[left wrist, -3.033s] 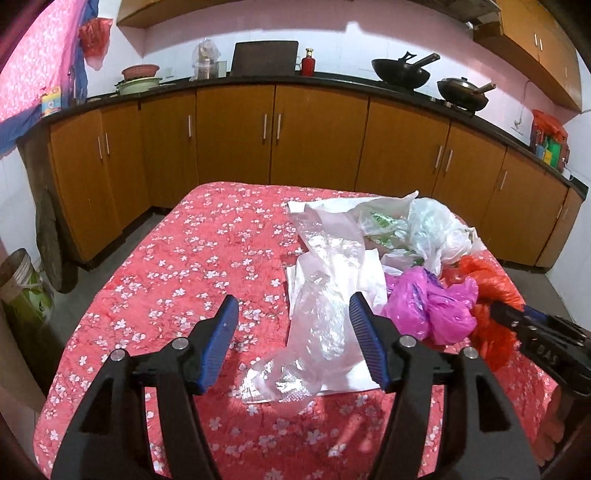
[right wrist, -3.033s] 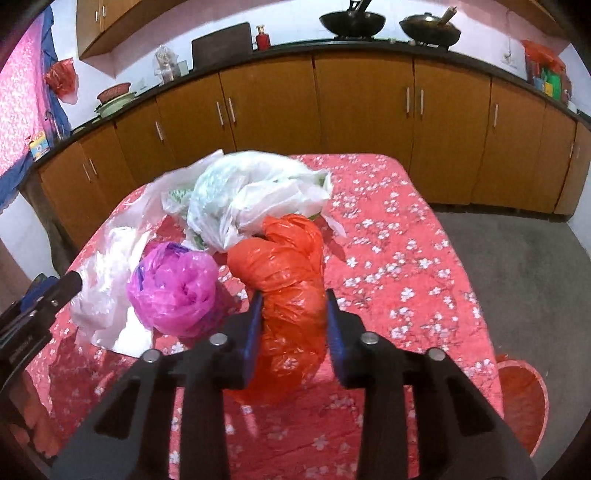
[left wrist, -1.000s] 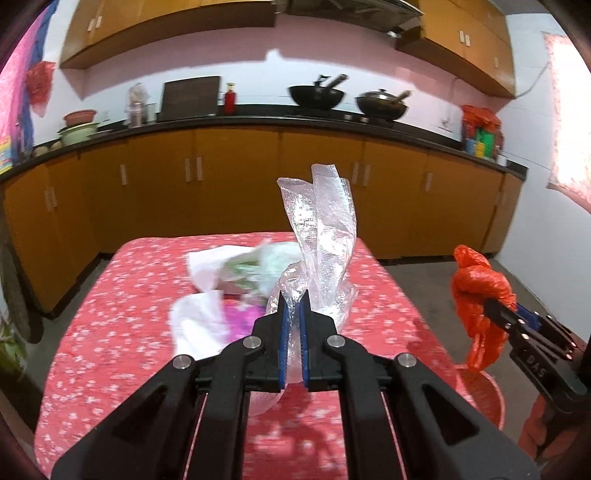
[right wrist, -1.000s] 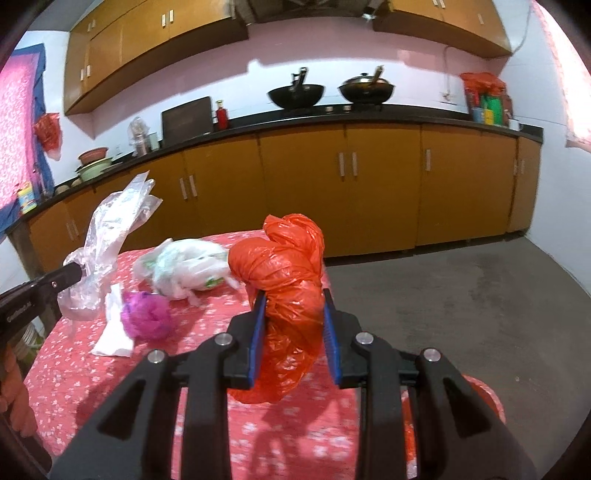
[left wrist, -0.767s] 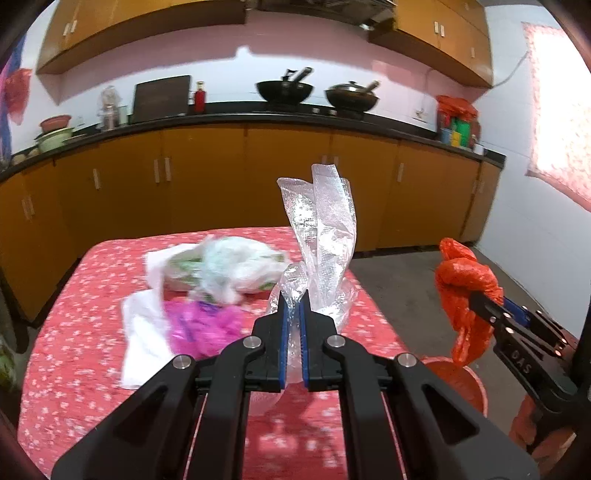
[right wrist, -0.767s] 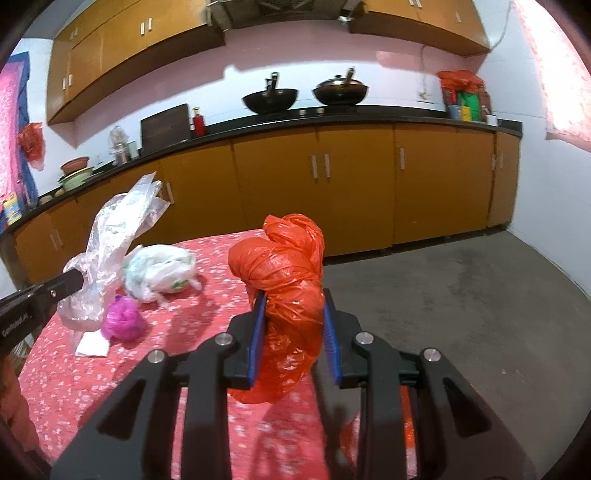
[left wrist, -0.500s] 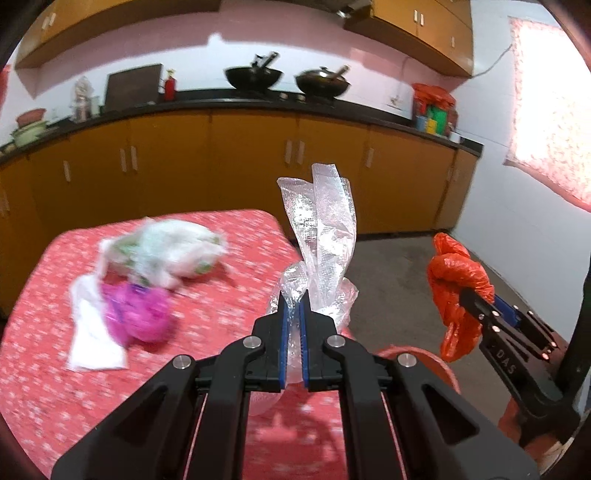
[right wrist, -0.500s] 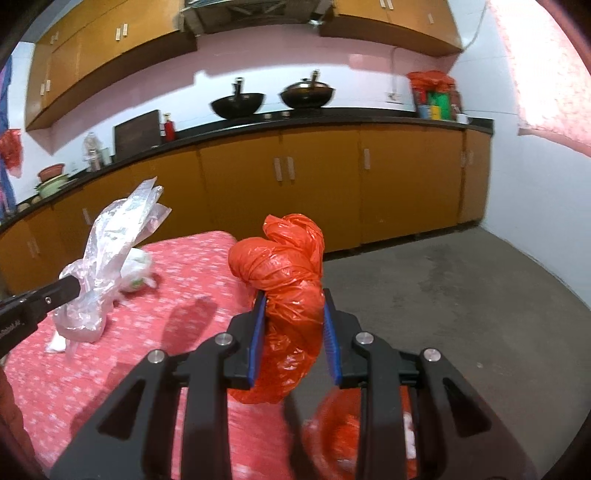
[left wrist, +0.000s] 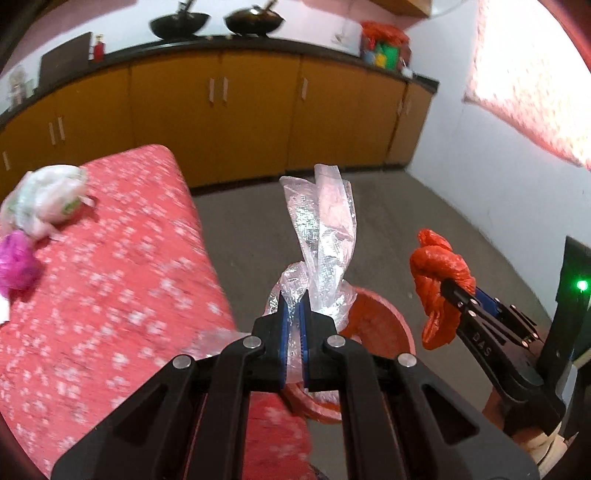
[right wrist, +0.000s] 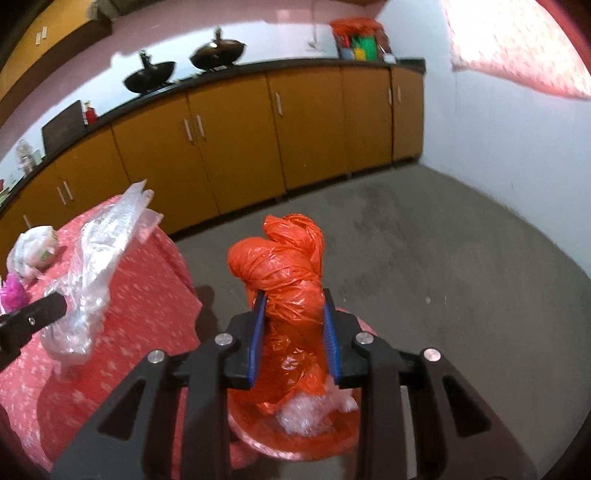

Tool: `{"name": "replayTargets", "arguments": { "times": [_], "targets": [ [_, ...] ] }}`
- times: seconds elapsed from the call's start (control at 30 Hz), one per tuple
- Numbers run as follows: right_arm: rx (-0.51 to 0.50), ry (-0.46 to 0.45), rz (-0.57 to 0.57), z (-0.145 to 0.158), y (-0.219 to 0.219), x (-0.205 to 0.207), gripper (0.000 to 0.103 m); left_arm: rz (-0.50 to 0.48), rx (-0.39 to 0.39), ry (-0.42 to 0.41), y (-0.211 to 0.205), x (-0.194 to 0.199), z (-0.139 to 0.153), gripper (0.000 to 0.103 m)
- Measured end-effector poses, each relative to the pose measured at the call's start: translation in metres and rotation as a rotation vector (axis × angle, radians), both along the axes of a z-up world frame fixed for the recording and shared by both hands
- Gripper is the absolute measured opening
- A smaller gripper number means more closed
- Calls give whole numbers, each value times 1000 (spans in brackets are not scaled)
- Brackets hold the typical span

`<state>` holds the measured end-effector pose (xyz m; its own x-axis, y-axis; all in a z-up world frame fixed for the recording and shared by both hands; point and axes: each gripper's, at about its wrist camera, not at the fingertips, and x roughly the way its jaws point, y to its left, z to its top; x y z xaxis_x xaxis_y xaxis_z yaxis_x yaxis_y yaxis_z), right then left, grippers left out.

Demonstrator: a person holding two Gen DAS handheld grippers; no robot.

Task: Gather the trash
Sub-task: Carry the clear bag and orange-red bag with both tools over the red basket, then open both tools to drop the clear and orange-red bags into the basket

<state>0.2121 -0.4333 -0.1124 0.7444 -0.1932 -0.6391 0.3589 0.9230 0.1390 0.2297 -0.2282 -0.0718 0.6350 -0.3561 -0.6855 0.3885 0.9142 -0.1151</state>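
My left gripper [left wrist: 293,306] is shut on a clear plastic bag [left wrist: 321,236] and holds it over the near rim of a red bin [left wrist: 380,325] on the floor. My right gripper [right wrist: 291,325] is shut on a crumpled orange plastic bag [right wrist: 284,266] directly above the same red bin [right wrist: 295,443], which holds some white trash. The orange bag [left wrist: 436,280] also shows at the right of the left wrist view. A white-green bag [left wrist: 44,199] and a magenta bag [left wrist: 16,262] lie on the red floral table [left wrist: 110,295].
Orange kitchen cabinets [right wrist: 236,129] run along the back wall under a black counter with two woks [left wrist: 218,22]. Grey concrete floor [right wrist: 424,240] spreads to the right. A white wall [right wrist: 498,147] closes the right side. A dark device with a green light [left wrist: 576,288] stands at the far right.
Both grippers have swung right, away from the table, and tipped down over the red bin on the floor. Each still grips the same bag as before.
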Motion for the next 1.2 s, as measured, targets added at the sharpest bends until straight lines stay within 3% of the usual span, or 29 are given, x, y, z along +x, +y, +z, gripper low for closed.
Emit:
{"name": "replayTargets", "arguments": {
  "times": [0.4,0.8,1.07,1.2],
  "targets": [
    [75,124,-24,-53,-30,9,28,-54,95,140,-54,5,-51,5],
    [108,148,-12,-70,-42,25,32,-95,185,216,-95,15,-83,6],
    [122,149,6,-78,-40,27,38,-96,164,240,-98,19,-89,17],
    [115,146,5,-80,-39,22,41,-84,137,246,-95,21,-86,18]
  ]
}}
